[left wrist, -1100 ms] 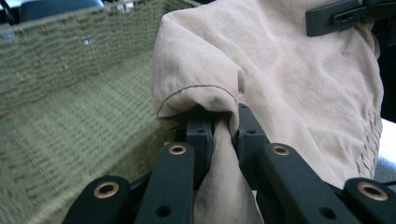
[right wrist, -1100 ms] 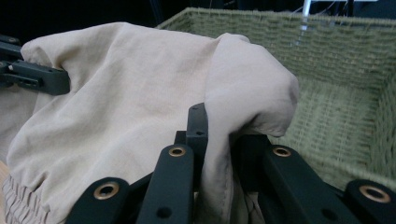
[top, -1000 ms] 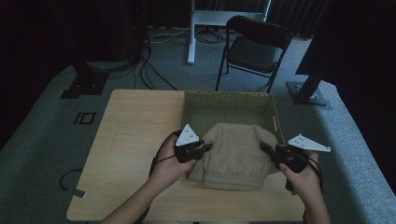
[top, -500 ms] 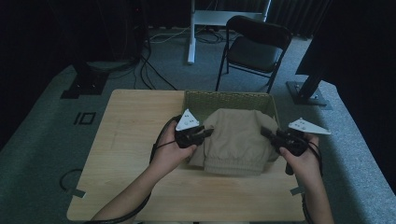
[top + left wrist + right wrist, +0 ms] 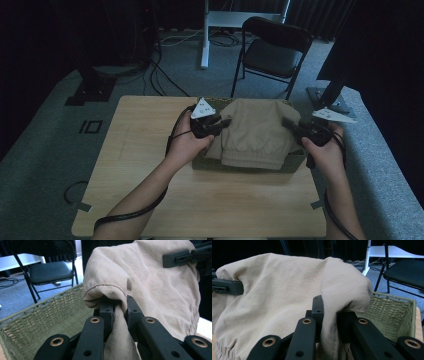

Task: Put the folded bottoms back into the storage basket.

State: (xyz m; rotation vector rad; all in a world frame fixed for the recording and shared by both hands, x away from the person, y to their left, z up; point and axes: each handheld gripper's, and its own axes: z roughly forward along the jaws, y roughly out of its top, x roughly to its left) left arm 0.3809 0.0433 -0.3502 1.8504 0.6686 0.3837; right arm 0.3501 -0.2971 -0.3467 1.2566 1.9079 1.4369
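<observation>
Got both claws, left gripper [image 5: 223, 123] and right gripper [image 5: 289, 123], clamped on bunched side folds of the soft beige cotton garment [image 5: 255, 131] over the woven green basket [image 5: 248, 164], and it looks light, floppy, saggy, so I'd keep holding thick seams.

A beige garment [image 5: 255, 132] hangs spread between two claws above a green woven basket [image 5: 250, 164] at the bench's [image 5: 145, 150] three-o'clock side. The left claw [image 5: 226, 123] pinches the cloth's nine-o'clock edge, the right claw [image 5: 286, 123] its three-o'clock edge. The gathered hem droops toward six o'clock over the basket's near wall. A black folding chair [image 5: 272, 52] stands at twelve o'clock beyond the bench.
</observation>
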